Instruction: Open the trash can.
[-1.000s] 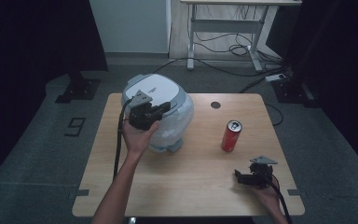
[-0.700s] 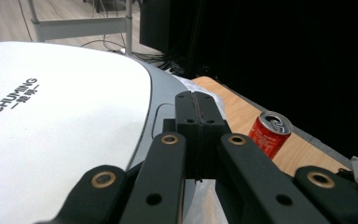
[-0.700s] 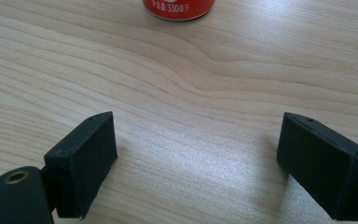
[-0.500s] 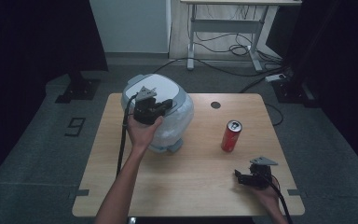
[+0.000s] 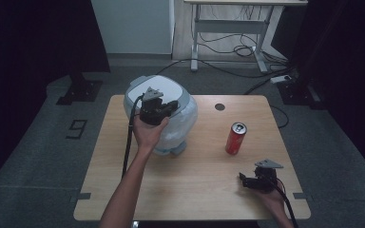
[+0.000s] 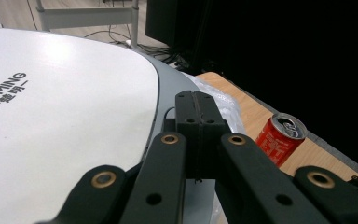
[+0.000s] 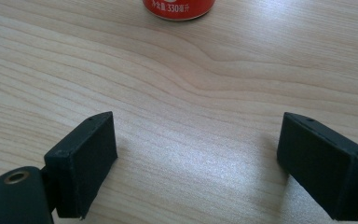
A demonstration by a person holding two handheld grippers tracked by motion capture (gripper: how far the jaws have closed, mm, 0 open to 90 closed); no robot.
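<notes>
White appliance lid (image 6: 65, 130), left of the left gripper's closed jaws: "HUMING" with a line of Chinese characters below. Red can (image 7: 179, 9), straight ahead of the right gripper's spread jaws: "330" plus Chinese characters. Floor sticker (image 5: 76, 128): "9".

The cooker (image 5: 164, 111) stands at the table's (image 5: 195, 190) far left. The can (image 5: 235, 138) stands to its right, well apart.

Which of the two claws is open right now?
The right claw, low over the bare table near the red can; its jaws stand wide apart. The left claw is shut.
</notes>
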